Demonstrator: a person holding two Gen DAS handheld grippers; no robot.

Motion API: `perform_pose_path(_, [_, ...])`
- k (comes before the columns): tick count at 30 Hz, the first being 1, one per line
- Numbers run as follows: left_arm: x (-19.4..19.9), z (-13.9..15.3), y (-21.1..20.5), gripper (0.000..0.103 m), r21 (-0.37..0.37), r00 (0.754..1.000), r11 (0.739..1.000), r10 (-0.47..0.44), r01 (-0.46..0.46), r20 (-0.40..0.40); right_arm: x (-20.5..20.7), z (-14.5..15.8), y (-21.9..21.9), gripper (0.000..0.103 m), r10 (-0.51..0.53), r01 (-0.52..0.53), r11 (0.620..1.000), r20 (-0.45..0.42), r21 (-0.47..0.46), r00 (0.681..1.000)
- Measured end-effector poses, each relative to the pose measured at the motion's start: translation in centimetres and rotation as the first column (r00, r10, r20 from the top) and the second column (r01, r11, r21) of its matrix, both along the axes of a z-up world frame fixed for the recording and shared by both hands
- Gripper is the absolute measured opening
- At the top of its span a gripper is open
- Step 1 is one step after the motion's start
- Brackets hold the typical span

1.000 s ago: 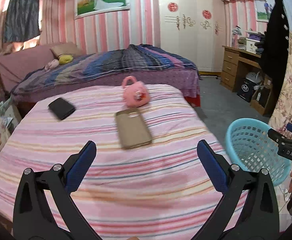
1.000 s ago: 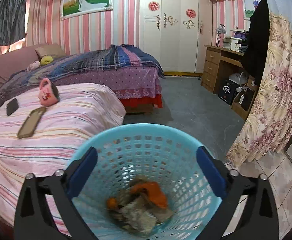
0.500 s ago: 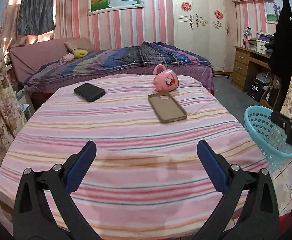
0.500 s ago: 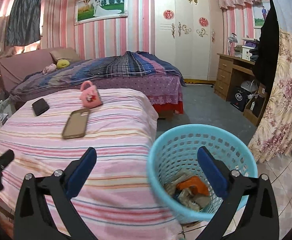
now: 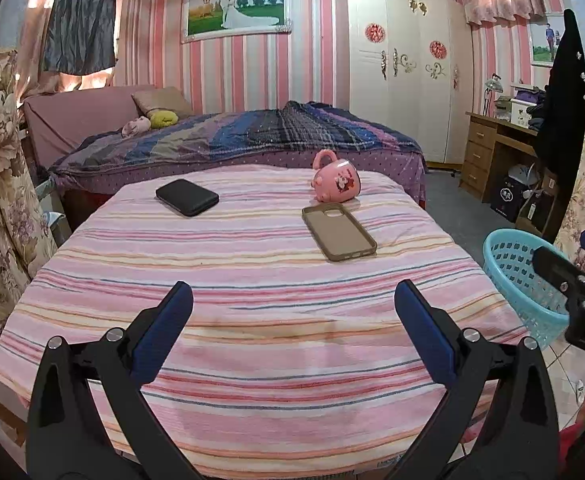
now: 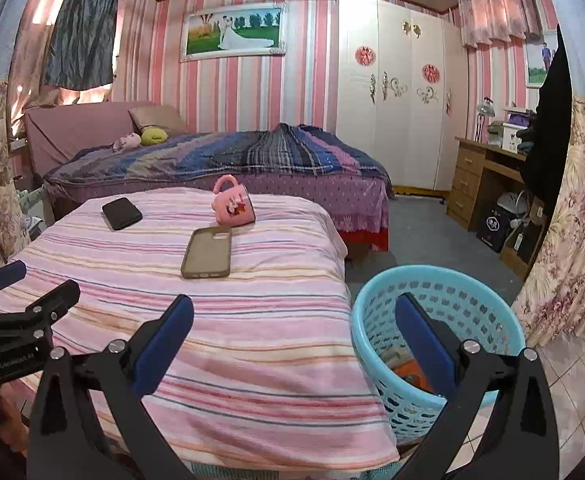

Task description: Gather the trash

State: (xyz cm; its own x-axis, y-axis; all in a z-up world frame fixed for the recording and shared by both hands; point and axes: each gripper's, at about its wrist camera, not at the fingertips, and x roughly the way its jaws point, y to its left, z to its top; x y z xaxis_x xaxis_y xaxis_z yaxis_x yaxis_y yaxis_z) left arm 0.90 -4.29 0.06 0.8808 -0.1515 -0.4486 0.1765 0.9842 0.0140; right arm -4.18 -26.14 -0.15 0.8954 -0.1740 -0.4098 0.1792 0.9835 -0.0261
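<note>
A light-blue plastic basket [image 6: 440, 312] stands on the floor at the right of the striped table [image 6: 252, 320]; crumpled trash [image 6: 408, 370], some of it orange, lies in its bottom. The same basket [image 5: 520, 276] shows at the right edge of the left wrist view. My left gripper [image 5: 292, 320] is open over the table's near edge, holding nothing. My right gripper [image 6: 292, 324] is open too, hovering between the table's right edge and the basket, empty. I see no loose trash on the table.
On the table lie a black phone [image 5: 187, 197], a tan phone case [image 5: 338, 231] and a tipped pink mug [image 5: 336, 182]. Behind stand a bed [image 5: 252, 140], a white wardrobe [image 5: 404, 80] and a wooden desk [image 5: 492, 148]. A flowered curtain [image 6: 572, 220] hangs right of the basket.
Both grippers have drawn back and risen from the table and basket. The right view swung left from above the basket, which now sits lower right. Both stayed open.
</note>
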Motion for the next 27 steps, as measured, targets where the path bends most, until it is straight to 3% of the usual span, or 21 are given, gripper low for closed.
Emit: perform_pose_path(27, [0.2, 0.2, 0.5, 0.098, -0.010, 0.999, 1.000, 0.012, -0.011, 0.034, 0.4, 0.7, 1.4, 0.098, 0.005, -0.004, 0.999, 0.034, -0.032, 0.999])
